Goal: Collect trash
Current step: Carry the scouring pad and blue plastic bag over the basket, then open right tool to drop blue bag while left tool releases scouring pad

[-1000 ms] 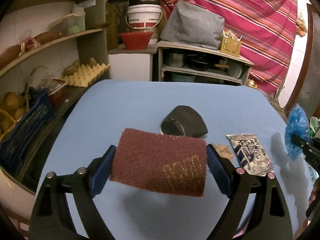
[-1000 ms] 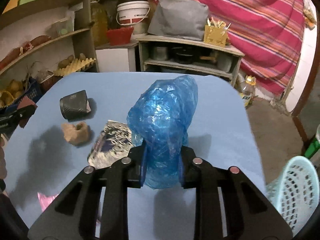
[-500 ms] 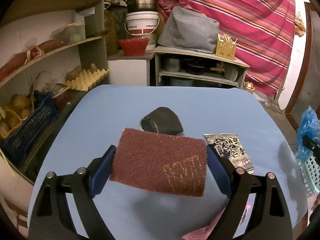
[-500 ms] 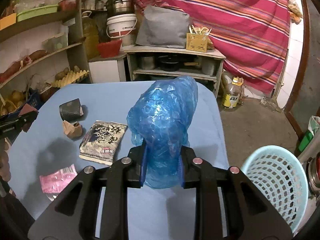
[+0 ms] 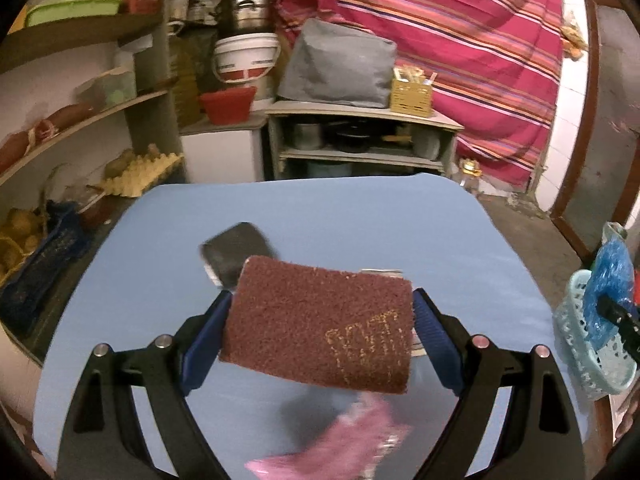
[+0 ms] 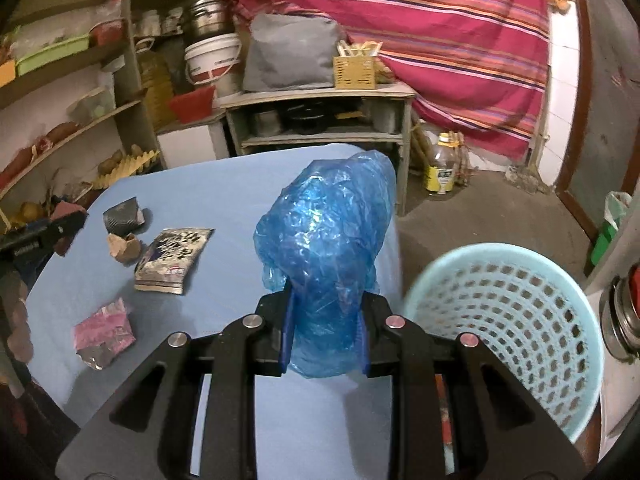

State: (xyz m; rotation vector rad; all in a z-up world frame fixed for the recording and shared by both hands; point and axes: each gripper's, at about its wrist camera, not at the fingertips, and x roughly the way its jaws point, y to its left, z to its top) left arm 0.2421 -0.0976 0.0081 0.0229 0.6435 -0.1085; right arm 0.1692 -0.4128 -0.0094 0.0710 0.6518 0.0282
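A crumpled blue plastic bag [image 6: 328, 252] stands up between the pads of the right gripper [image 6: 323, 336], which is clamped narrowly on its lower part and holds it above the right edge of the blue surface [image 6: 224, 196], just beside the pale blue perforated basket [image 6: 516, 320] that stands off that edge. A maroon scouring pad [image 5: 320, 324] is pinched by its two short ends in the left gripper [image 5: 320, 336], whose jaws stand wide across the pad's full width, lifted clear over the surface. On the surface lie more scraps: a dark, carbon-patterned cup [image 6: 122, 218] on its side, a crumpled brown paper scrap [image 6: 124, 246] just in front of it, a black-and-white printed packet [image 6: 172, 260] beside that, and a pink foil wrapper [image 6: 104, 334] nearer the camera. Behind the surface are cluttered shelves [image 5: 100, 112] and a striped red cloth [image 6: 460, 40].
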